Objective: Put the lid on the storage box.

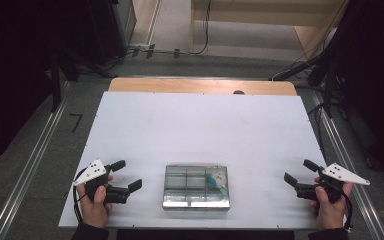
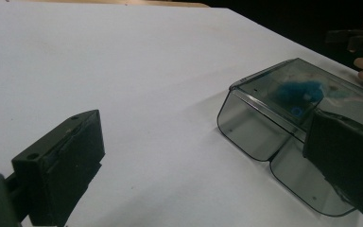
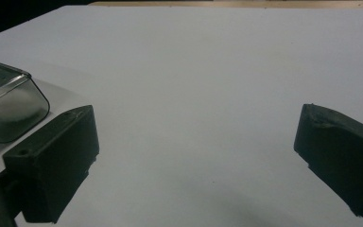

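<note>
A clear plastic compartment box point(image 1: 196, 186) with its lid closed lies flat near the front edge of the white table point(image 1: 200, 125). Something blue and white point(image 1: 215, 179) sits in its upper right compartment. My left gripper point(image 1: 126, 175) rests left of the box, open and empty, held by a hand. My right gripper point(image 1: 300, 171) rests right of the box, also open and empty. In the left gripper view the box point(image 2: 283, 118) lies just beyond the right jaw, with the blue item point(image 2: 298, 91) visible through the lid. In the right gripper view a corner of the box point(image 3: 7, 109) shows at left.
The white table has a wooden strip point(image 1: 202, 86) along its far edge. Cables point(image 1: 160, 51) and dark stands sit on the floor beyond and beside the table. Metal rails point(image 1: 27, 170) run along both sides.
</note>
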